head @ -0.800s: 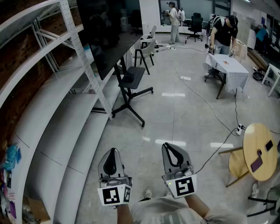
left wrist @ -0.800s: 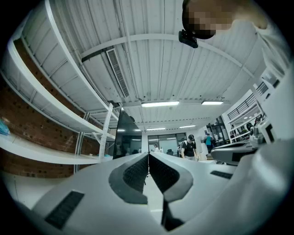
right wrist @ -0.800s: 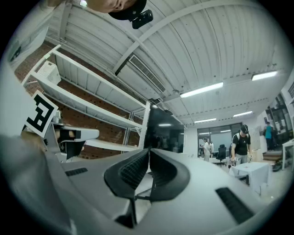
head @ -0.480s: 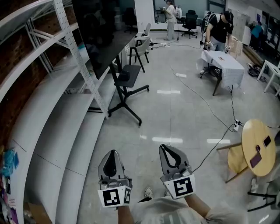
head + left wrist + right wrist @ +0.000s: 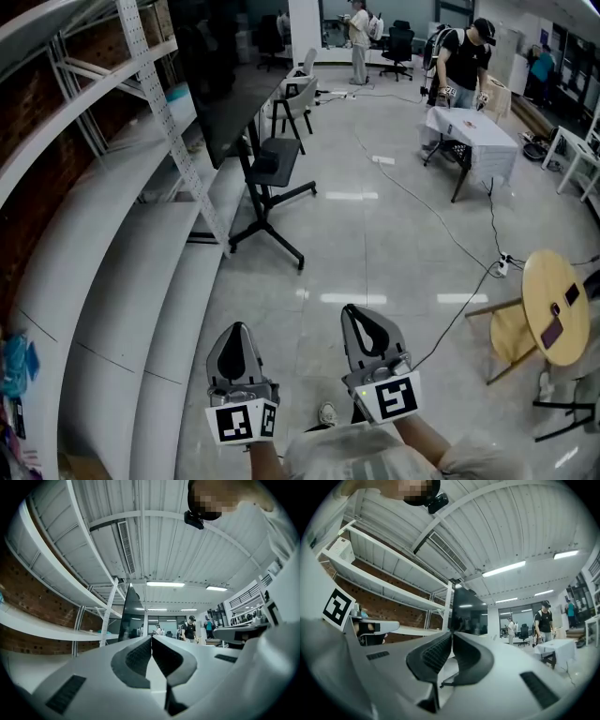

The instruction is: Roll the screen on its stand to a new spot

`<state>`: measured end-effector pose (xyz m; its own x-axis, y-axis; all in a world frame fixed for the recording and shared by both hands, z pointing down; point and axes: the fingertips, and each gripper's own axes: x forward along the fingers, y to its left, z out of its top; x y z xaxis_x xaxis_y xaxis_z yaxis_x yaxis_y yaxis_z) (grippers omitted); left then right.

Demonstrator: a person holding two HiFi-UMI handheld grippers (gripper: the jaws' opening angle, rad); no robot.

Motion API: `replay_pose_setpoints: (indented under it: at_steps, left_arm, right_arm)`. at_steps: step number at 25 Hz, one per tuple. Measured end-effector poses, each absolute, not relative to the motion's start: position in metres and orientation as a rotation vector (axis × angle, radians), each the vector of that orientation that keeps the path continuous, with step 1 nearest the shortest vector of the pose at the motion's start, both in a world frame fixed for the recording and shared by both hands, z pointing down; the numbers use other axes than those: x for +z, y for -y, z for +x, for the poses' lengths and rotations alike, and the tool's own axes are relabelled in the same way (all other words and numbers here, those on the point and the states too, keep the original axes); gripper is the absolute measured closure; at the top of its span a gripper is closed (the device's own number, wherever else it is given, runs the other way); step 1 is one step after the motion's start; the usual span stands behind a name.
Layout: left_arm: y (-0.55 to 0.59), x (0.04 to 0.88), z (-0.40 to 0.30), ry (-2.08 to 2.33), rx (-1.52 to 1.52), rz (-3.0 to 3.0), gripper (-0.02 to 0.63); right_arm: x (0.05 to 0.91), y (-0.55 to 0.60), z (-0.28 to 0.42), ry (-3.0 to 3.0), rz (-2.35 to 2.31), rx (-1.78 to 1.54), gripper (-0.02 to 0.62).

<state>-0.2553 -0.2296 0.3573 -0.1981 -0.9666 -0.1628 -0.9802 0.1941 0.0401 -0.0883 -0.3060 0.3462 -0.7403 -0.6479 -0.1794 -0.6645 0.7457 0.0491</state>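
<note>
The biggest change is in your view, not in the scene. The shelves, the floor and all that stands on it sit a touch higher and further left in the head view than a moment ago. Either your head has swung or you have shuffled a little. I cannot tell which.

The screen looks about as large as it did, so you have closed little or none of the gap. It stands at the upper left of the head view, dark and unlit, right beside the shelves. Its stand has its legs spread on the floor below it. Both are well ahead of you, and both gripper views show the screen far beyond the jaw tips.

The round table at the right has drifted the same small way.

Your left gripper and right gripper hang low in the frame just as before, side by side and pointing forward. Each is clenched tight with its ribbed pads pressed together, and neither has anything between them. By my reading the task has not really begun: you need to walk up to the stand before you can push it.

There is almost no writing to read. The markers on the gripper cubes are black-and-white square patterns, not words. No brand or label is legible on the screen, the stand or the table.
</note>
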Motion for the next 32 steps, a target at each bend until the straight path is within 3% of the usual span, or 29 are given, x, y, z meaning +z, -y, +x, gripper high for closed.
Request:
replay_pose_setpoints:
  at_steps: [6,21,32]
  left_arm:
    - [0.232,0.35,-0.292,-2.369,0.247,-1.873,0.591]
    - [0.344,0.353,-0.29,-2.216,0.299,-2.033,0.591]
    - [0.48,0.347,-0.381,-2.267,0.256,-1.993,0.591]
  right_arm:
    - [0.339,0.304,-0.105,-2.792,-1.046,0.193,0.571]
    - [0.331,0.389,-0.128,-2.709,-1.118,0.324,0.571]
    - [0.31,0.535,-0.231,-2.688,-1.017,0.312,0.571]
